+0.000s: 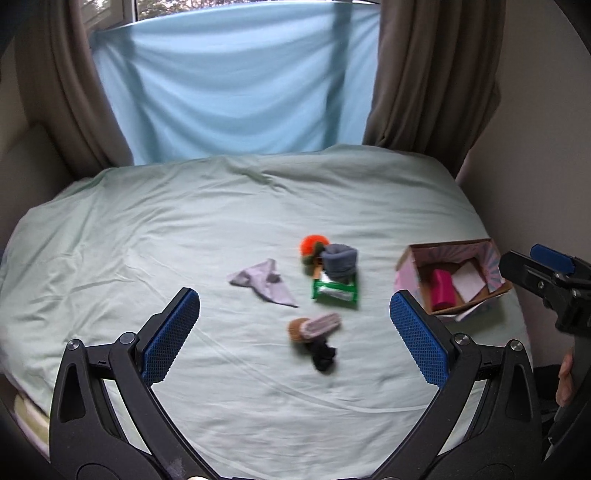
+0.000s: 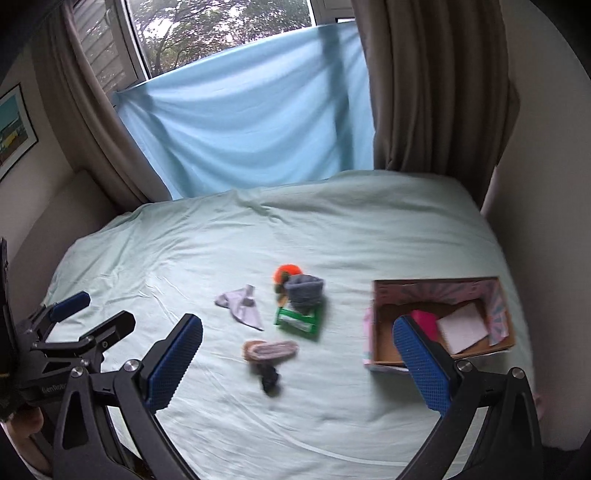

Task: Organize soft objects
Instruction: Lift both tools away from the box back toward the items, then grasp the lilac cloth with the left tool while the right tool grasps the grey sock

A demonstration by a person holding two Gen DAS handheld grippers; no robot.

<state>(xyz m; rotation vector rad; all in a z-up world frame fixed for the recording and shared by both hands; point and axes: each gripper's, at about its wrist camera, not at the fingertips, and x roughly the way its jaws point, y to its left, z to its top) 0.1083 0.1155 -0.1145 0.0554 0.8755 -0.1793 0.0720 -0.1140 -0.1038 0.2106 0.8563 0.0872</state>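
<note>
We see the soft things lying loose near the middle of the bed [image 1: 147,229], all a little blurred: a flat lilac cloth [image 1: 264,282] crumpled to a point, a rolled grey sock [image 1: 339,263] sitting on a glossy green packet [image 1: 335,292], a fuzzy orange pompom [image 1: 312,244] touching the sock's far side, a ribbed pink-and-tan sock [image 1: 314,326] nearer us, and a small black knot of fabric [image 1: 324,355] just beside it. To the right, well apart from them, stands an open cardboard box [image 1: 406,258] with pink patterned sides, holding a magenta roll [image 1: 442,290] and a white card [image 1: 469,282]. Our left tongs [image 1: 295,325] are spread wide above the sheet, holding nothing, their blue pads [image 1: 170,334] finely dimpled; our right tongs [image 2: 297,354] are equally spread and empty, one pad overlapping the box's near wall. Only the right view shows the window [image 2: 221,29] with trees and a framed picture [image 2: 13,125] on the wall; both show the pale blue drape [image 1: 236,81] between brown curtains [image 1: 432,70].
</note>
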